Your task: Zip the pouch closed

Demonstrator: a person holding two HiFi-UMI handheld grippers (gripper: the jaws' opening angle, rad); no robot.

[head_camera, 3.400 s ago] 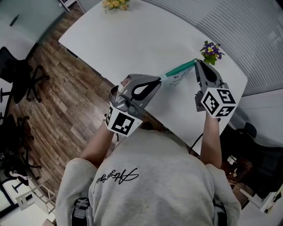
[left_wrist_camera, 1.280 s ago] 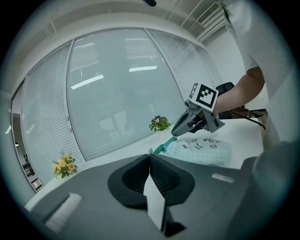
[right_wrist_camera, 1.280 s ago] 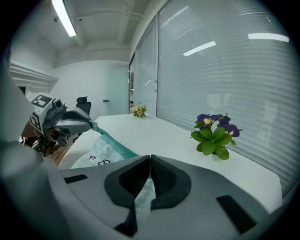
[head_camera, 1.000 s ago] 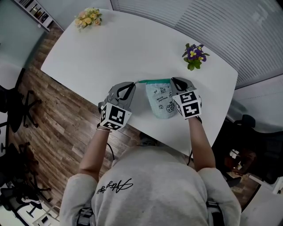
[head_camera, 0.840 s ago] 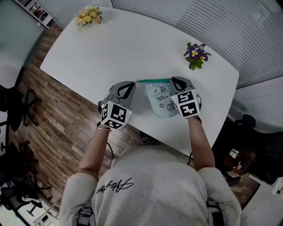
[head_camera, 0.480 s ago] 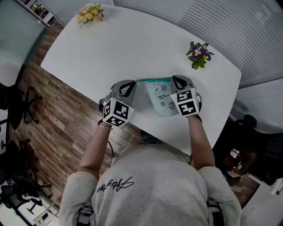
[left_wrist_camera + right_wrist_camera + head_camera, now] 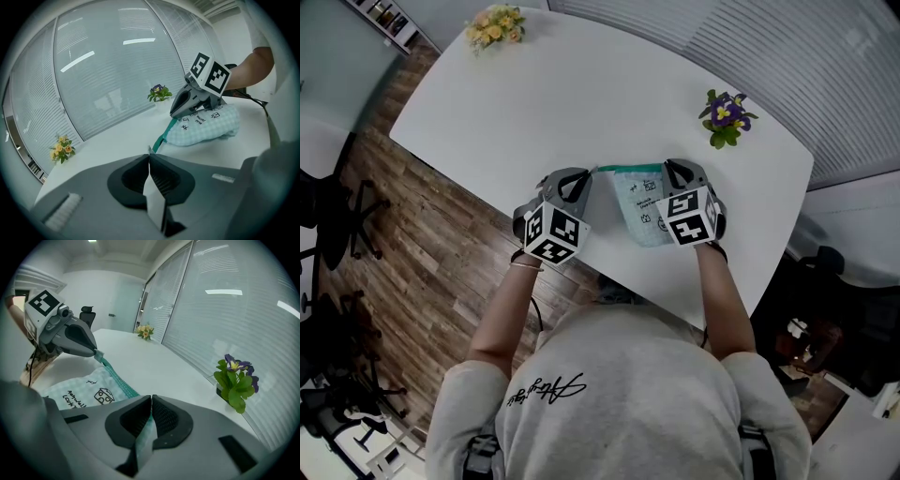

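A pale blue checked pouch (image 7: 645, 204) with a teal zipper edge (image 7: 628, 170) lies on the white table (image 7: 581, 94) near its front edge. My left gripper (image 7: 586, 174) is shut on the thin tab at the zipper's left end (image 7: 161, 138). In the left gripper view its jaws meet on that tab. My right gripper (image 7: 668, 167) is shut on the teal fabric at the zipper's right end and has just closed a little tighter on it. The zipper is stretched straight between the two grippers, and the pouch body (image 7: 89, 390) sags toward me.
A pot of purple flowers (image 7: 727, 117) stands behind the right gripper. Yellow flowers (image 7: 495, 25) sit at the table's far left corner. A glass wall with blinds runs behind the table. Office chairs (image 7: 337, 211) stand on the wooden floor to the left.
The pouch, earlier held stretched in the air near the purple flowers, now lies near the front edge. Over the last second the left gripper sank slightly; the right one hardly moved.
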